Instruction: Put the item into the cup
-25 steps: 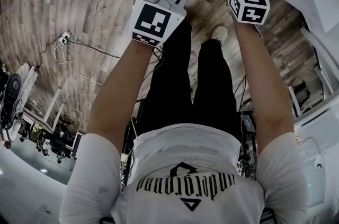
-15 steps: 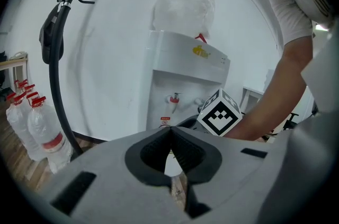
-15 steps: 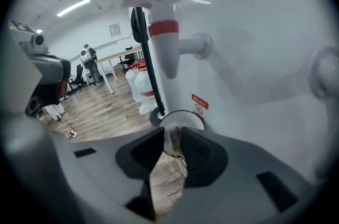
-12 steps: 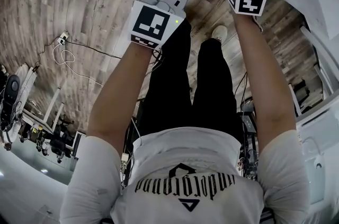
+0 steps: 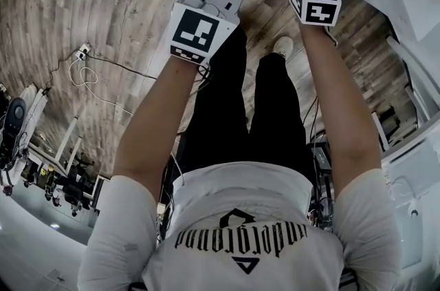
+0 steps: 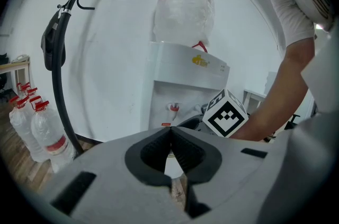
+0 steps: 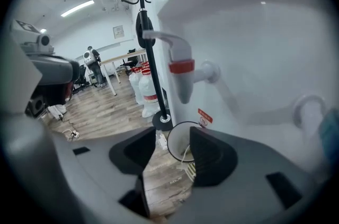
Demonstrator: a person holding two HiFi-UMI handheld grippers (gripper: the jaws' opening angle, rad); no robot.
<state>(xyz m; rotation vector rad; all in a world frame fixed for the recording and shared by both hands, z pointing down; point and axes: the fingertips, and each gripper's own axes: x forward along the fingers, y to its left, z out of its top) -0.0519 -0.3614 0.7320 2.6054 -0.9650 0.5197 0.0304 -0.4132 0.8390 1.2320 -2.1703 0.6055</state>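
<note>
The right claw (image 7: 174, 137) has just been opening and stands released, nothing between its jaws. Just below and beyond its gap sits the cup (image 7: 177, 144) with a thin string (image 7: 185, 156) inside, so the item looks delivered. The left claw (image 6: 170, 132) is clenched and empty. Only withdrawing seems left.

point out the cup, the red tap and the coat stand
cup (image 7: 176, 142), right gripper view, on its white inner wall
red tap (image 7: 181, 66), right gripper view, on its red band
coat stand (image 7: 161, 122), right gripper view, on its round black base
</note>
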